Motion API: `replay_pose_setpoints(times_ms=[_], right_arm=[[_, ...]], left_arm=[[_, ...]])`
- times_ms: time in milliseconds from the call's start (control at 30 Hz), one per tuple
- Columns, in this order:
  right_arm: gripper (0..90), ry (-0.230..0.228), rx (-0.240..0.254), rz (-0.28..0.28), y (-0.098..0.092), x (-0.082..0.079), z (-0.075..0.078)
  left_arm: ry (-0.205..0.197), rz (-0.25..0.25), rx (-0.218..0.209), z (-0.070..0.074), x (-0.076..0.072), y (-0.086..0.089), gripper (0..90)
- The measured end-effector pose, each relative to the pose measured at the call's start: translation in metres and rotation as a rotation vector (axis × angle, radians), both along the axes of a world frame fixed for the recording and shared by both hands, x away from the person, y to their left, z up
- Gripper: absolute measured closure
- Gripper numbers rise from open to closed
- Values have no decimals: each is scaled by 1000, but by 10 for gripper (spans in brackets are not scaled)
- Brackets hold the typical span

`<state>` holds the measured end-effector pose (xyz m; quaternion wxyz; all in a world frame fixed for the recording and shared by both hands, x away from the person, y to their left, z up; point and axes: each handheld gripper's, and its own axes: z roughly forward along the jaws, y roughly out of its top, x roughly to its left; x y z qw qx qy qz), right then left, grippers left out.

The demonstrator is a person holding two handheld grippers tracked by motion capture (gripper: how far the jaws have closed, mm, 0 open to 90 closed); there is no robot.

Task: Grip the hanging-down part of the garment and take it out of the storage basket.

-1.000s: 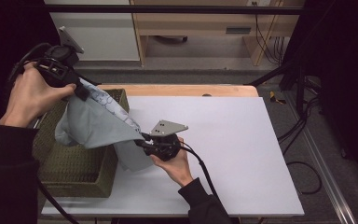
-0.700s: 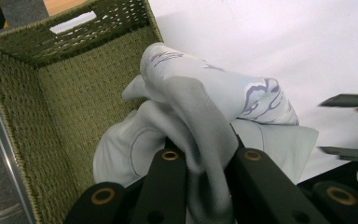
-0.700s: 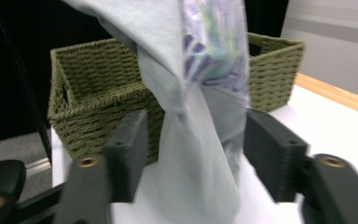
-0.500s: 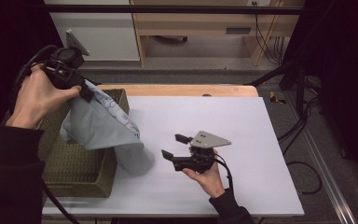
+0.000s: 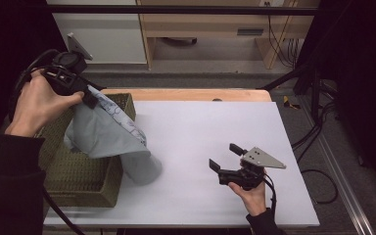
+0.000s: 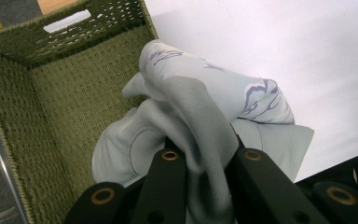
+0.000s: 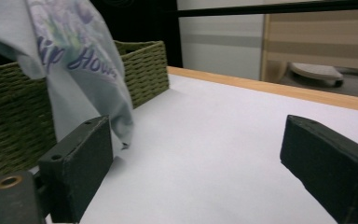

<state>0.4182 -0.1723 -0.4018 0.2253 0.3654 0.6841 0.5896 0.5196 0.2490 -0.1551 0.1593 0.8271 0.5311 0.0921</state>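
A pale grey-blue garment (image 5: 107, 132) with purple print hangs from my left gripper (image 5: 89, 99), which is shut on its top fold above the basket's far right corner. Its lower end drapes over the basket rim onto the table. In the left gripper view the cloth (image 6: 200, 93) is bunched between both jaws of that gripper (image 6: 209, 154). My right gripper (image 5: 224, 156) is low over the table's front right, well apart from the garment. Its jaws have just been opening and now stand wide with nothing between them (image 7: 205, 154); the cloth (image 7: 74, 60) hangs far off.
A woven olive basket (image 5: 78, 176) stands at the table's left edge, its inside (image 6: 51, 93) partly covered by the cloth. The white tabletop (image 5: 210, 122) has a wooden strip along its far edge. Cabinets and cables lie beyond the table.
The right gripper has left the garment's lower edge and moved right and nearer the front, its jaws spreading wide. The garment's lower end has dropped onto the table. The left hand has stayed put.
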Motion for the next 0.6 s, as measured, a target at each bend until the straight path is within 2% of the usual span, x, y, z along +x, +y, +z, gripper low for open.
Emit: replay_pose_setpoints(times_ms=[333,600], right_arm=[[23,-12,-22,-111,-34,-17,-7],[3,-18,-1,-158,-41,-22,-12]], left_arm=[[3,1,-6,-2,0,6,847],[1,1,-9,-2,-1,5,847]])
